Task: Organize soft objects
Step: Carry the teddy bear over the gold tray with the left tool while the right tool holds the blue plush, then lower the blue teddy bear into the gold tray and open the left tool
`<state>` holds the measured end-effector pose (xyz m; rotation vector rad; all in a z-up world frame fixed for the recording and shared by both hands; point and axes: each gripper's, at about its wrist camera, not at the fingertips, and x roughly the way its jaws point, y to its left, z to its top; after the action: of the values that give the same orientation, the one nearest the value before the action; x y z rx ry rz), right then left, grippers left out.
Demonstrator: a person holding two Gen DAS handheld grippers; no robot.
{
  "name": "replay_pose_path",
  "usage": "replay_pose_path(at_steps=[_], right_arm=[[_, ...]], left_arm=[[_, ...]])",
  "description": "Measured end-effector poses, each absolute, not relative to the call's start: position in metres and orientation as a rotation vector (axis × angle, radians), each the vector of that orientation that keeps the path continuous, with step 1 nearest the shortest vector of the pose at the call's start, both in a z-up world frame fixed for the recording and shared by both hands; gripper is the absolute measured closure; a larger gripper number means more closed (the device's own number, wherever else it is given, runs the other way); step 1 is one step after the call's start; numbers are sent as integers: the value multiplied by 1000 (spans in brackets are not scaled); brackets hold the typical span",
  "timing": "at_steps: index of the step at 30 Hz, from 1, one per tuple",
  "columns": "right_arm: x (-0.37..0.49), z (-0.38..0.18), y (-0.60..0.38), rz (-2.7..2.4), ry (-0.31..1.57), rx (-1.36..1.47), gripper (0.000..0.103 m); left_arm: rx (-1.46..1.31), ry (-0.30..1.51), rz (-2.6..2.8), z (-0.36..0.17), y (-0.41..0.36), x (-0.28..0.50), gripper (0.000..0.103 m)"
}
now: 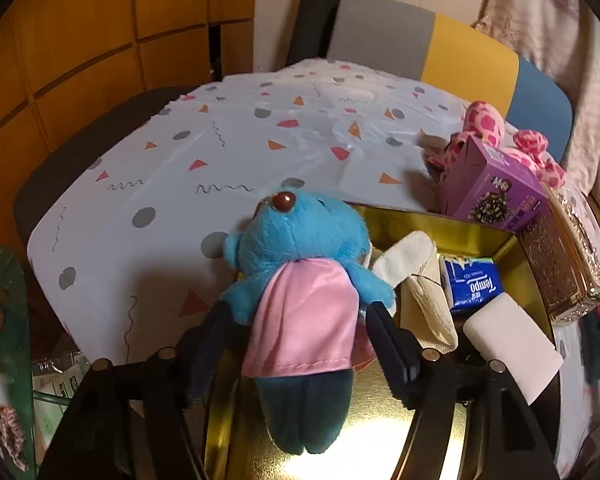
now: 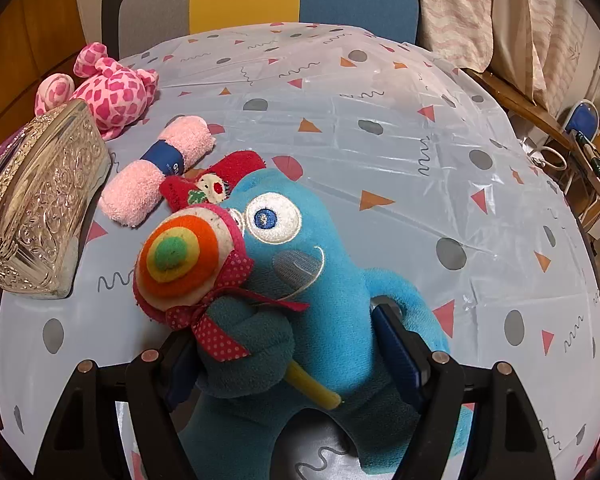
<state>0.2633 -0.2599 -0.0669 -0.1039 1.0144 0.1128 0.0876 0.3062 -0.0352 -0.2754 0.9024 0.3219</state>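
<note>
Here, fuzzy blue bear [image 1: 300, 240], satin cape [image 1: 308, 320].

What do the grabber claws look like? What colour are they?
Both look alike. The left gripper and the right gripper each have a black plastic frame with angled struts, small round coppery bolts on the joints, and two fingers tipped with flat dark blue pads. No cables, sleeves or hands show in either view.

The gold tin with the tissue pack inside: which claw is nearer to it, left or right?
Left. The left claw hangs directly over the gold tin, a blue bear between its jaws. The right claw is over the tablecloth, apart from it, around a blue monster plush.
</note>
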Motion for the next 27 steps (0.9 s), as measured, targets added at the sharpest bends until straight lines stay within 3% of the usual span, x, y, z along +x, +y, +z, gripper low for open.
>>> replay_pose_path(at_steps=[7,9,10,11,15,21,22,25,27], right_arm=[[263,-67,-257,105,1010,-136,23],[263,-67,-256,102,1008,-148,23],[262,-67,-255,100,1008,-152,23],[262,-67,-254,99,1006,-158,23],[261,-66,-252,94,1000,-175,24],[261,-66,-253,95,999,-175,24],[261,-66,-252,94,999,-177,24],[260,-67,-252,90,998,-186,24],[260,-67,-250,86,998,-199,24]], left_arm=[[-234,826,429,-19,301,65,29],[-196,782,459,-13,295,57,49],[-169,772,463,-12,290,55,67],[-126,777,482,-14,285,56,76],[-151,869,481,-37,290,73,91],[-162,914,447,-56,288,88,89],[-167,916,448,-56,288,89,84],[-190,903,444,-50,288,87,51],[-193,884,447,-44,285,82,46]])
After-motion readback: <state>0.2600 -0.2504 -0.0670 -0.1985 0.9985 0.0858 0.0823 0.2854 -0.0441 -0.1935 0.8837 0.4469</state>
